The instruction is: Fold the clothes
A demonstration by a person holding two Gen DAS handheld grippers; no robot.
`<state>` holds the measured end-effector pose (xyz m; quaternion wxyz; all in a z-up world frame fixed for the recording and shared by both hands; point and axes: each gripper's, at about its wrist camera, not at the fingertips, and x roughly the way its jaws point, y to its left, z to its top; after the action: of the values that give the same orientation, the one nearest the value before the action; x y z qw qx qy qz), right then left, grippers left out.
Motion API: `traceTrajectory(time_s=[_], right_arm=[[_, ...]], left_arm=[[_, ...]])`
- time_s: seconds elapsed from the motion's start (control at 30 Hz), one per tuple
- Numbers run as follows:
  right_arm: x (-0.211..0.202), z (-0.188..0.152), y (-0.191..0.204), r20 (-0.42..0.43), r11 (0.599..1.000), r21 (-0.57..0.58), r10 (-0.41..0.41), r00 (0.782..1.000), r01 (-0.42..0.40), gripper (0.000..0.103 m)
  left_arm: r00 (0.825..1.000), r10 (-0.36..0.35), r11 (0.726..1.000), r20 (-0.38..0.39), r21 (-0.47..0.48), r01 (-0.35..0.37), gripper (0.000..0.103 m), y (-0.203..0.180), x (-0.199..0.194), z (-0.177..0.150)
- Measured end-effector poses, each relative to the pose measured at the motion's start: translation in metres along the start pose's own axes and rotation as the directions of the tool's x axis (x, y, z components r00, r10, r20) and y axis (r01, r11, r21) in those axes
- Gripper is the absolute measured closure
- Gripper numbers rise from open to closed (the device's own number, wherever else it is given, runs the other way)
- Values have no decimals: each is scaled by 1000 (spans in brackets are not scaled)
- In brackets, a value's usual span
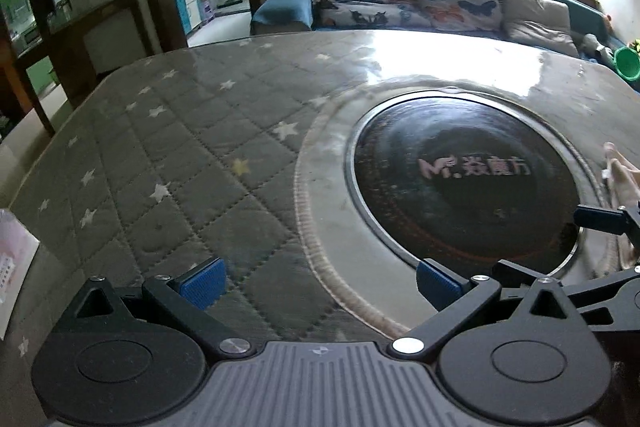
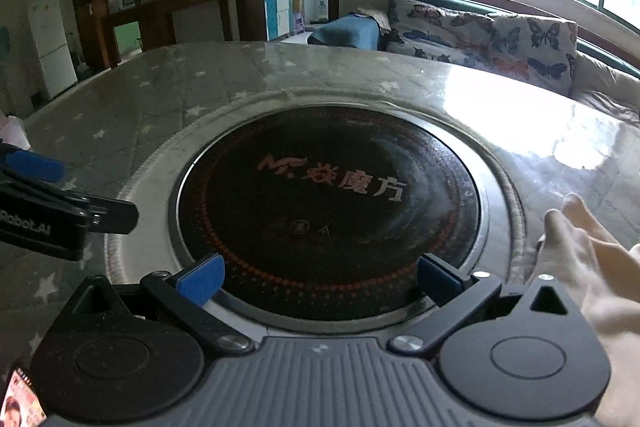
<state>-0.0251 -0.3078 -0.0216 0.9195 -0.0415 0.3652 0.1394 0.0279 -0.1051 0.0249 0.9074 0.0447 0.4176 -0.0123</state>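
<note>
We hold the left gripper (image 1: pixel 318 283) low over the surface (image 1: pixel 168 163), its blue-padded fingers spread wide with nothing between them; below them lies the grey star-print quilted cover under a glossy sheet. The right gripper (image 2: pixel 318 281) is likewise spread and empty, hovering above the round black heater plate (image 2: pixel 328 211) set in the middle of the surface. The task's thing, a pale cream garment (image 2: pixel 592 259), lies at the lower right of the right wrist view, just beside the right gripper's right finger, with a corner reaching toward the plate's rim; in the left wrist view only a small edge of it (image 1: pixel 624 179) shows at the far right, beyond the right gripper's fingertip. Its full extent is cut off by the frame, so we cannot tell how it is laid out. We judge that folding has not begun: both grippers are held parted to be ready for a first pinch, and the next move calls for turning toward the cloth at the right and picking an edge cleanly off the slick sheet.
</note>
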Motion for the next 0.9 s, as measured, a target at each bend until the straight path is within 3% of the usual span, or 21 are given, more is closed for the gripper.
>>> traceTrajectory(time_s=[0.4,0.9], right_arm=[[10,4,-2,16,1000,-9,-13,1000,14,0],[10,4,-2,20,1000,-12,-12,1000,12,0]], left_arm=[[998,60,997,-3,-47,-60,0,21,19,-3],[995,3,998,97,-69,4,0,37,17,-19]])
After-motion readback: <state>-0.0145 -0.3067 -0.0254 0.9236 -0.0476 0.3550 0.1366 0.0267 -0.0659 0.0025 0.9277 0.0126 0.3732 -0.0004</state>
